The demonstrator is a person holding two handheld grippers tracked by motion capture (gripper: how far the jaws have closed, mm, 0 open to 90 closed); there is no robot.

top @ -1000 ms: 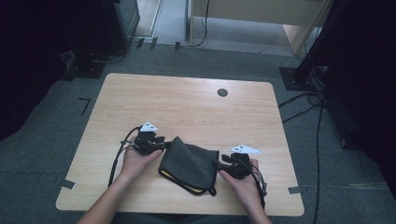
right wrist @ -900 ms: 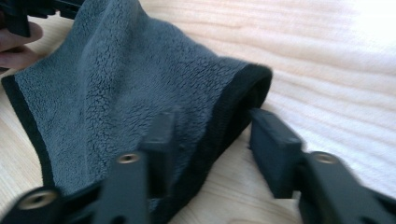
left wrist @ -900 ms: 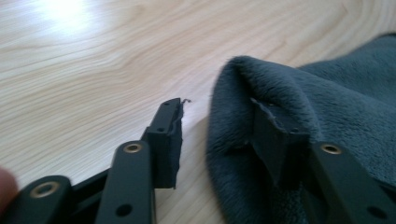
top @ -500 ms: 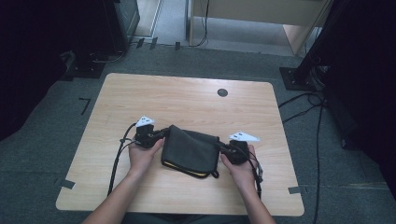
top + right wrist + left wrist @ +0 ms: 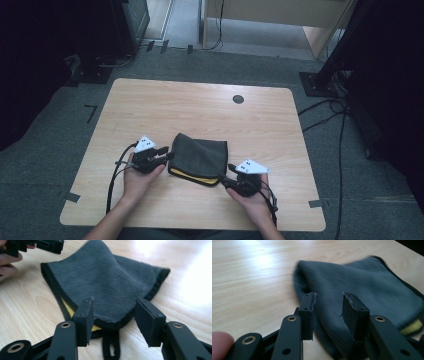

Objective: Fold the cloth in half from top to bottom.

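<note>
cloth: dark grey cloth [image 5: 199,157], folded over, yellow underside showing at the near edge; lies flat on the table [image 5: 200,107], near the person's side, between the two grippers
left gripper [image 5: 328,311]: jaws parted, gripping nothing; tips over the cloth's left edge, likely set to pinch that side
right gripper [image 5: 113,320]: jaws spread, empty; near corner of cloth sits between them, not clamped
loop [image 5: 110,346]: black hanging loop sticks out at that corner
containers: none seen
guess: one gripper per side suggests another fold or a lift
</note>
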